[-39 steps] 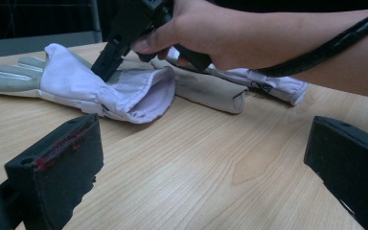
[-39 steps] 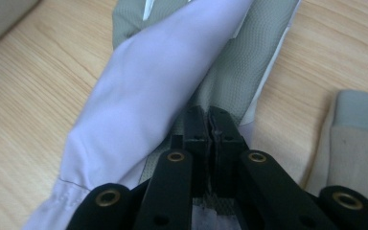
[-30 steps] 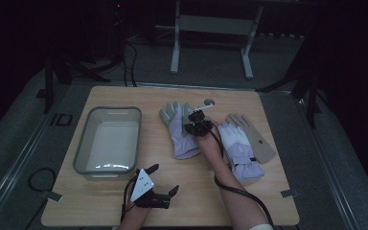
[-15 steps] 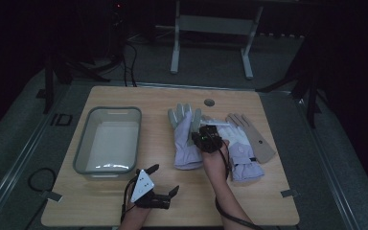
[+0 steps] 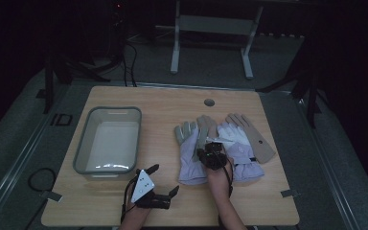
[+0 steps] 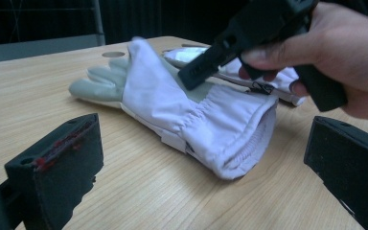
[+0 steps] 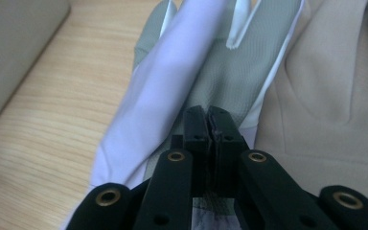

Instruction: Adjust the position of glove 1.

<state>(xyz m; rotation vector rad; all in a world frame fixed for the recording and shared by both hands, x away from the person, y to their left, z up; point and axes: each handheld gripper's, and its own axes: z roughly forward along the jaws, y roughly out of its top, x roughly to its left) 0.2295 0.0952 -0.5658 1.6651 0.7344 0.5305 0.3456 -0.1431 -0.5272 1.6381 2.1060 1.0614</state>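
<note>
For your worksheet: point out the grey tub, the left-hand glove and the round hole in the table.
grey tub (image 5: 82, 151): high view, on its left rim.
left-hand glove (image 5: 190, 155): high view, on its pale back.
round hole (image 5: 209, 102): high view, on its middle, at the table's far edge.

A wooden table (image 5: 124, 206) (pale, with a grommet hole) carries a grey tub (image 5: 83, 148) and two gloves (image 5: 191, 153).

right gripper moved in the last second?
Yes. In the high view the right gripper has pulled back from near the round table hole toward the person's edge, and now sits over the left glove, jaws closed.
</note>
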